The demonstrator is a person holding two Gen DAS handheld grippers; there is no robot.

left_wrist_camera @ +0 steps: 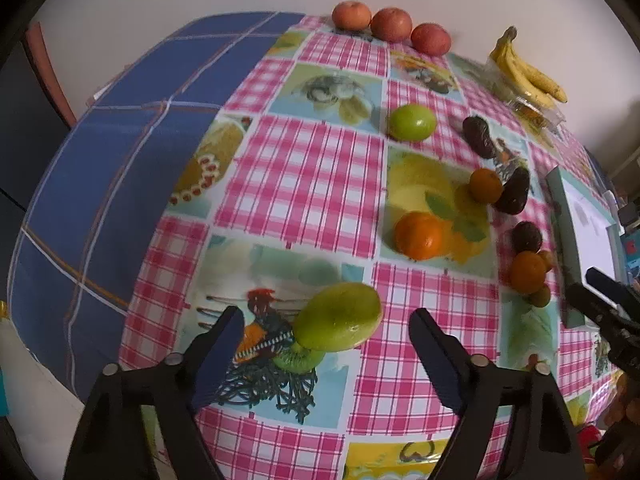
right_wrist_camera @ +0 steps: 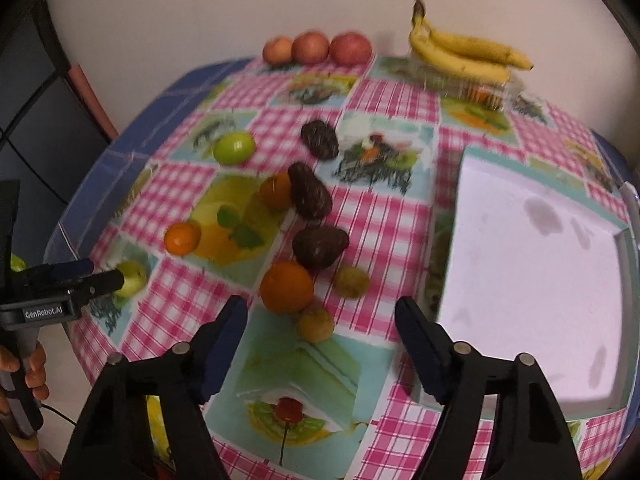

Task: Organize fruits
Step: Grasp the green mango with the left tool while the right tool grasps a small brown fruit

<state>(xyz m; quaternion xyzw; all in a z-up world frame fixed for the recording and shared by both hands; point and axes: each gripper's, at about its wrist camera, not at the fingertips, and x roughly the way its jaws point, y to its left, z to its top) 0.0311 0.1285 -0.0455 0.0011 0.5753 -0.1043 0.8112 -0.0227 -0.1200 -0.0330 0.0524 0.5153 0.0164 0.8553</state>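
My left gripper (left_wrist_camera: 326, 340) is open, and a green apple (left_wrist_camera: 338, 316) lies on the checked tablecloth just ahead of its fingertips, untouched. In the right wrist view that apple (right_wrist_camera: 130, 278) is partly hidden behind the left gripper (right_wrist_camera: 102, 274). My right gripper (right_wrist_camera: 322, 328) is open and holds nothing; a small yellowish fruit (right_wrist_camera: 316, 324) and an orange (right_wrist_camera: 286, 286) sit just in front of it. Scattered mid-table are a second green apple (left_wrist_camera: 412, 122), oranges (left_wrist_camera: 418, 236) and dark avocados (right_wrist_camera: 319, 246). Three red apples (left_wrist_camera: 391, 24) line the far edge.
A white tray (right_wrist_camera: 532, 272) with a raised rim fills the right side of the table. Bananas (right_wrist_camera: 464, 52) rest on a clear plastic box (right_wrist_camera: 480, 88) at the back. A blue cloth (left_wrist_camera: 120, 160) covers the table's left edge. A hand (right_wrist_camera: 24, 372) holds the left gripper's handle.
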